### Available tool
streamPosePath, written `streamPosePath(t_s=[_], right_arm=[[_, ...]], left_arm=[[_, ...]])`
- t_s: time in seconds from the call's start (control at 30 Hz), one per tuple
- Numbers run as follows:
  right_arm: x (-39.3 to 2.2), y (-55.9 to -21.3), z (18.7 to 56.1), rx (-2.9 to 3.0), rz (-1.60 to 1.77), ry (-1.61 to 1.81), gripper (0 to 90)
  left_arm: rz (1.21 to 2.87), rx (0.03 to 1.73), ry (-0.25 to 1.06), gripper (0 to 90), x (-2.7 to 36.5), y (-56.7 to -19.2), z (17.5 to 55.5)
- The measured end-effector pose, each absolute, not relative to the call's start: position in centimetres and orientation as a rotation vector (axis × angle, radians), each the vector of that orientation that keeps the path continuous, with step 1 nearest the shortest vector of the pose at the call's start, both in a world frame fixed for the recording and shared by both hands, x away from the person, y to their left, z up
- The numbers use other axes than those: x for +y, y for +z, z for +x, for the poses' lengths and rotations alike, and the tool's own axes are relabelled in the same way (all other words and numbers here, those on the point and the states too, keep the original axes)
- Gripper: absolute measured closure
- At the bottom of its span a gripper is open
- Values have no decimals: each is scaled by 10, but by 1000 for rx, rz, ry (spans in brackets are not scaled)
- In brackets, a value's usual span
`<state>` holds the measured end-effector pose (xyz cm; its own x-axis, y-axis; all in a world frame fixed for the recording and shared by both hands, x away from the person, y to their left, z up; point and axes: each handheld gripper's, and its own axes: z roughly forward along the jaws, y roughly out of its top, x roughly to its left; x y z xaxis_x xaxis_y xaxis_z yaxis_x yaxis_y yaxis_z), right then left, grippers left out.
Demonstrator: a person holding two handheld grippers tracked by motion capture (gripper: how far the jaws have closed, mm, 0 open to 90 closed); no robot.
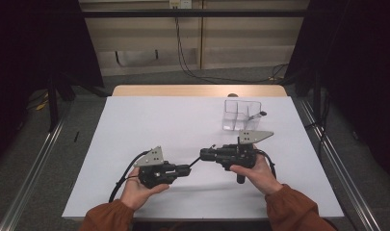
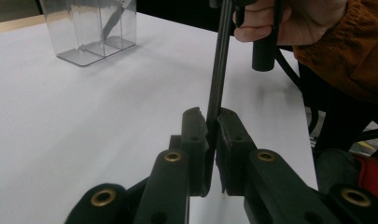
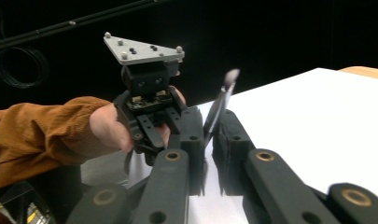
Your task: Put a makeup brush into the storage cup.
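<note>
Both grippers sit low over the white table (image 1: 149, 120), near the person's edge, tips pointed at each other. Left gripper (image 1: 185, 169) in the left hand (image 1: 137, 190), right gripper (image 1: 204, 154) in the right hand (image 1: 257, 171); small gap between the two tips in the high view.

A thin dark stick (image 2: 219, 70) bridges that gap. In the left gripper view the left jaws are pinched onto one end of it, and it runs up from there toward the right hand. In the right gripper view the right jaws are also closed on the thin stick, which pokes out past them with a pale blurred tip (image 3: 232, 75) – can't tell what the tip is. So one item, clamped at both ends.

Clear plastic organiser box (image 1: 241, 115) with compartments stands far right of the table, well apart from both grippers. Something thin and dark leans inside it (image 1: 254, 115); which compartment, can't tell
</note>
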<state>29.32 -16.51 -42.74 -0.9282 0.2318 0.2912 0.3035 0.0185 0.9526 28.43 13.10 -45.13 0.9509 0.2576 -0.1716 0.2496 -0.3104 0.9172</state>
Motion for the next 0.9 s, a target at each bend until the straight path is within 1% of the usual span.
streamPosePath(t_s=[0.27, 0.3, 0.5, 0.57, 0.77, 0.83, 0.9], right_arm=[[-164, -426, 292, -2211, -560, -2086, 864], [-164, -425, 292, -2209, -559, -2088, 864], [-167, -423, 292, -2207, -574, -2094, 864], [-169, -423, 293, -2214, -586, -2109, 863], [-172, -424, 295, -2233, -612, -2099, 863], [-173, -423, 295, -2232, -605, -2091, 864], [-174, -422, 295, -2240, -605, -2082, 863]], left_arm=[[1901, 368, 53, 794, 132, -451, 284], [1900, 369, 63, 779, 131, -451, 284], [1898, 395, 100, 640, 132, -451, 283], [1898, 406, 108, 606, 132, -451, 283], [1866, 466, 116, 440, 132, -449, 280], [1859, 473, 118, 412, 133, -448, 279], [1852, 491, 115, 362, 134, -447, 279]])
